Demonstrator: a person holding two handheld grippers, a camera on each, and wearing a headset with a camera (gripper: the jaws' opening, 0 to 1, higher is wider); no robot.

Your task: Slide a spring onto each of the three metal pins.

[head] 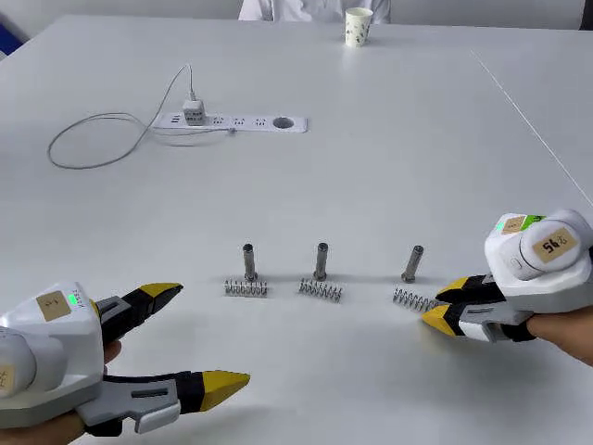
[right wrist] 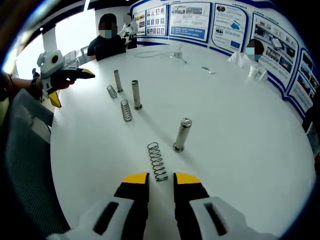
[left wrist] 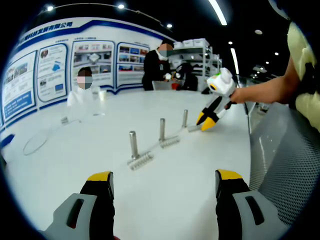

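Note:
Three metal pins stand upright in a row on the white table: left pin, middle pin, right pin. A spring lies flat in front of each: left spring, middle spring, right spring. My right gripper is low at the right spring's outer end, jaws narrowly open. In the right gripper view, that spring reaches in between the tips of my right gripper, with its pin just beyond. My left gripper hangs wide open and empty, nearer than the left pin.
A white power strip with a plugged charger and a looped cable lies at the back left. A paper cup stands at the far edge. People sit and stand beyond the table. A seam runs along the table's right side.

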